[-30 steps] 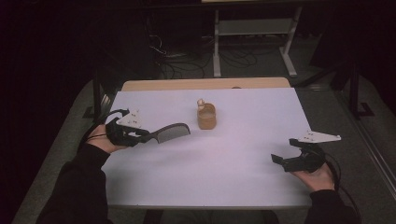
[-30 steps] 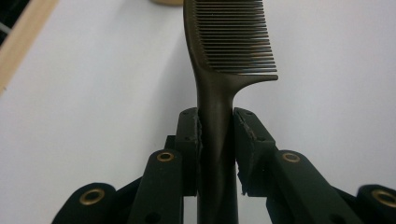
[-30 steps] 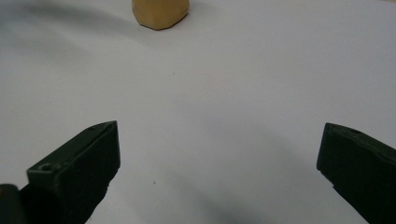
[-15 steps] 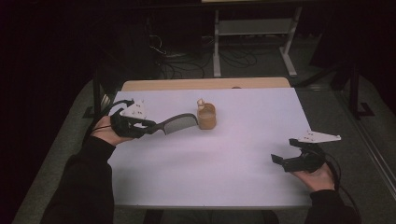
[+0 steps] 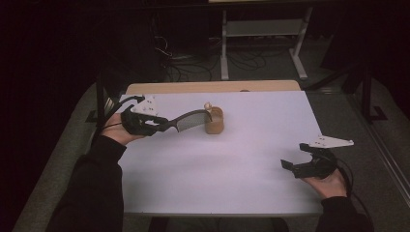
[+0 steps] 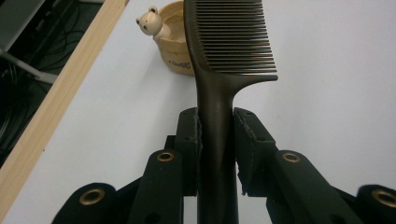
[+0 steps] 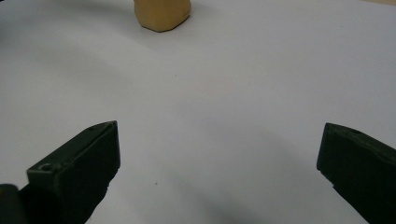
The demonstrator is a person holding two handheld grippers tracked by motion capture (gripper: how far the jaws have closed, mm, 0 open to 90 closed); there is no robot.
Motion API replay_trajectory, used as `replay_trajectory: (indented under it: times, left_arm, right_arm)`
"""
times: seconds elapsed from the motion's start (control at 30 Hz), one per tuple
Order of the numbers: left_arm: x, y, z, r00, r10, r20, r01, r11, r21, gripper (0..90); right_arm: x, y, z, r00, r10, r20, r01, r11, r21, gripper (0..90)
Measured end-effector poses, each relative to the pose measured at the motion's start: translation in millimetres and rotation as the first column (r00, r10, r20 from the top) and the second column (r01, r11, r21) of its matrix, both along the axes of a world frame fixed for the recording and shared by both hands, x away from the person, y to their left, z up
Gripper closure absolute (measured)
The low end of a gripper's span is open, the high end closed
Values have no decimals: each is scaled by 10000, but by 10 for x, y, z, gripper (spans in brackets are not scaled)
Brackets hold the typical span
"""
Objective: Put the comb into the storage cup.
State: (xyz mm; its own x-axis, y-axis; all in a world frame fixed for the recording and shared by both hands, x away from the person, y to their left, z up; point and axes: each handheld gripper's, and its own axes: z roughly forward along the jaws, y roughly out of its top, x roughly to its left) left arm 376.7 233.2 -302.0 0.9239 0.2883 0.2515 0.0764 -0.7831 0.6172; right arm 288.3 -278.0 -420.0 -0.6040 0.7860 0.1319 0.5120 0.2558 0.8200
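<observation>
Though printed, cup [image 6: 180, 51] lettering illegible.

Dim, dark surroundings; evenly lit, soft-shadowed tabletop.

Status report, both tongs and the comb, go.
Left tongs shut on comb handle, teeth end over bear cup. Right tongs open, empty, above the white table. Nothing in the way.
</observation>
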Motion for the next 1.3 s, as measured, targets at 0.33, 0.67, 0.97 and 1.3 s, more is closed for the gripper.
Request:
replay_trajectory:
  times: [0.33, 0.67, 0.97, 1.3]
  left_arm:
    - [22, -163, 26, 9998, -185, 123, 185, 9998, 15, 733]
    - [18, -354, 35, 9988, -231, 434, 253, 9983, -516, 733]
    - [37, -499, 21, 9974, -310, 648, 350, 9975, -614, 733]
    - [42, -609, 122, 9956, -347, 872, 402, 9972, -626, 733]
  right_arm:
    - [-3, 13, 10, 10000, 34, 29, -34, 10000, 21, 0]
    - [12, 92, 40, 9996, 263, 135, -263, 9997, -3, 0]
    - [87, 169, 182, 9980, 539, 323, -545, 9984, 179, 0]
    - [248, 439, 519, 9890, 1285, 731, -1306, 9911, 248, 0]
